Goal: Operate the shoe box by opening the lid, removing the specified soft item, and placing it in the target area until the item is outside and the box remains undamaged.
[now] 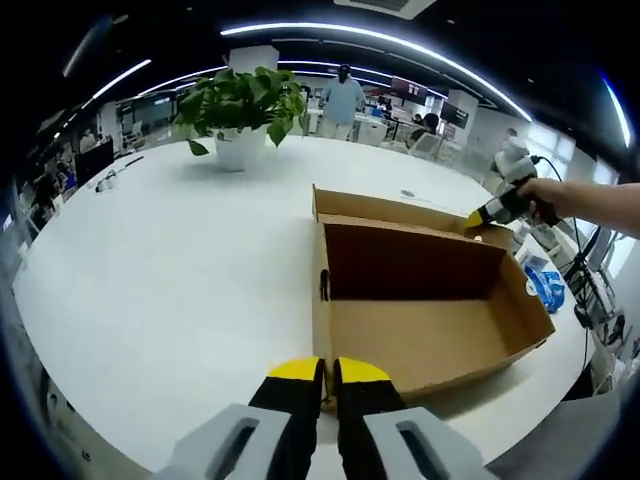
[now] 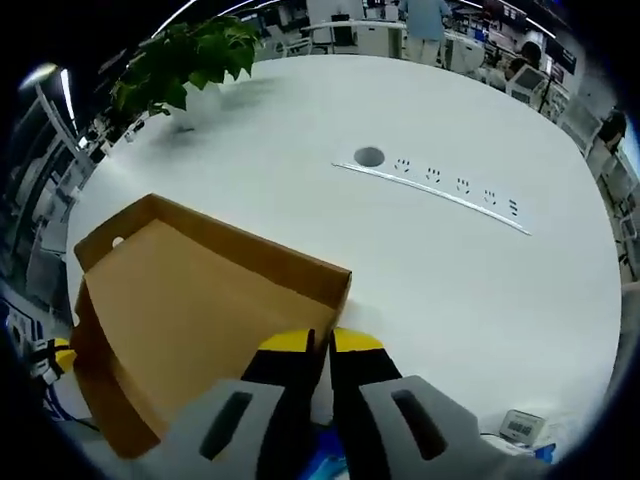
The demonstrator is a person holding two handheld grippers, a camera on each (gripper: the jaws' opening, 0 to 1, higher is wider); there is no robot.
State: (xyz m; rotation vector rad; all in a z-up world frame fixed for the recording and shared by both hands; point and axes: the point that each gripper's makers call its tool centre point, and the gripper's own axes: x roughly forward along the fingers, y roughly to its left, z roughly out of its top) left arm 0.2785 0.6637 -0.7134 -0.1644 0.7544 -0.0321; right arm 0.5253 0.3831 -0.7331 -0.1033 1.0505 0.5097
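The shoe box (image 1: 420,300) lies open at table (image 1: 180,270) centre, apparently empty inside. The left gripper (image 1: 328,375), at 6 o'clock, pinches its near wall, probably steadying it. The right gripper (image 2: 320,345), jaws nearly together, grips the raised lid (image 2: 190,300), seemingly holding it back.

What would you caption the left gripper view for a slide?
Open, empty cardboard shoe box on a white table, its lid held back by the right gripper.

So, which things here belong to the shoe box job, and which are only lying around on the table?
Belong to the job:
- shoe box, open
- its lid, folded back
- left gripper, at the box's near wall
- right gripper, at the lid's edge

Just lying about:
- potted plant
- power strip set into the table
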